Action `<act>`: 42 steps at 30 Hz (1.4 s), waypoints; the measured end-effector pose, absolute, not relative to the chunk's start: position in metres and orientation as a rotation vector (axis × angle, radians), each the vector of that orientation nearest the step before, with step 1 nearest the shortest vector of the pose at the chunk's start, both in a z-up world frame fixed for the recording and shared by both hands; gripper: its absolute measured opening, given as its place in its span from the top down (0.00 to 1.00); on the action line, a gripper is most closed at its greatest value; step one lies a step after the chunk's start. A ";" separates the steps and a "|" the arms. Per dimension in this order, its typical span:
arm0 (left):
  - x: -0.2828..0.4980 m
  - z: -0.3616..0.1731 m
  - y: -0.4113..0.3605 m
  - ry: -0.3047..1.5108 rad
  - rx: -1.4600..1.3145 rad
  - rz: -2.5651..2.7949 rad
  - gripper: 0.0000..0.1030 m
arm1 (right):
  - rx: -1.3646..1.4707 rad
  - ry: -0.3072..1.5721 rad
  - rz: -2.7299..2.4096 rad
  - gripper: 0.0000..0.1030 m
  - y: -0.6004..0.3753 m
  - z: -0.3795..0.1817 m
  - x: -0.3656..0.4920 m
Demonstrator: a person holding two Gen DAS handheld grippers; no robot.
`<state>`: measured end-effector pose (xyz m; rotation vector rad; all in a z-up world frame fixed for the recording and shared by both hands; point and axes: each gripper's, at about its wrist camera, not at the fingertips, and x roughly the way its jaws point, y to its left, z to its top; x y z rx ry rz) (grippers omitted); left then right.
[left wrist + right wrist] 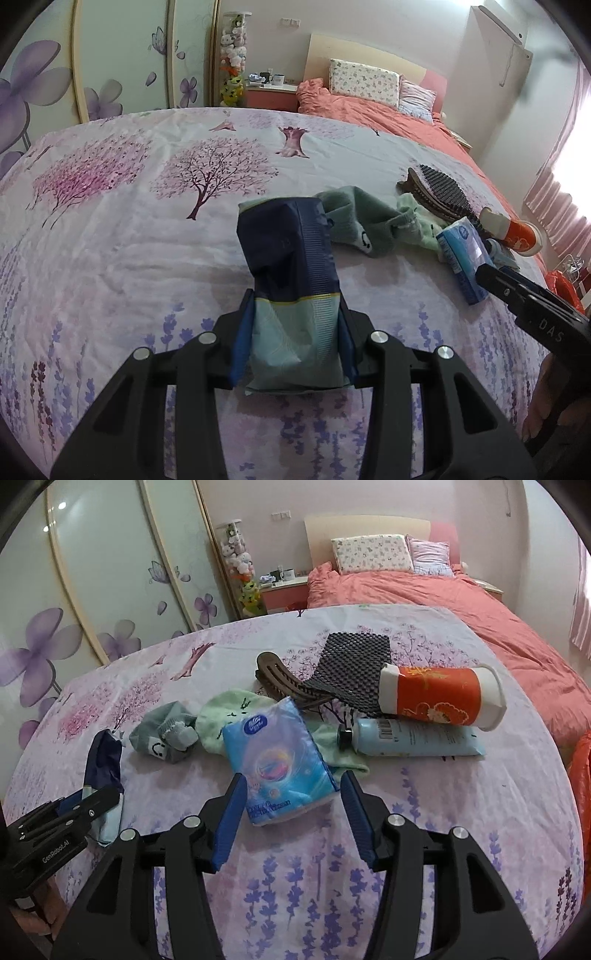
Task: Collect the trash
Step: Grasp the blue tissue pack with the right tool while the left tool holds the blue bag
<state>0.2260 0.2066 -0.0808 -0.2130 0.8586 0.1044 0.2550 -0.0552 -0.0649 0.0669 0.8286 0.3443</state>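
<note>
Left gripper [295, 343]: clamped on crumpled navy-and-pale-blue plastic wrapper [291, 280], lifted over floral bedsheet [110, 240].
Right gripper [291, 812]: jaws spread, blue tissue pack [277, 760] lying loose between them on the sheet.

Evenly lit, soft daylight. Blown-out glare at a curtained window [569, 192] on the right edge of the left wrist view; second overexposed patch at top centre-right. Ceiling-light reflections on the glossy wardrobe door [62, 506] in the right wrist view. Faint, diffuse shadow beneath the tissue pack [277, 760] on the bedsheet [443, 805]. Strong fisheye bowing; black vignette in all corners. Sharp at centre, slightly soft at periphery. Dark smear upper right in left wrist view.
</note>
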 end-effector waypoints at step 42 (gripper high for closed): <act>0.217 -0.056 0.185 0.828 -0.198 0.105 0.62 | -0.003 0.907 0.339 0.45 -0.066 -0.075 0.237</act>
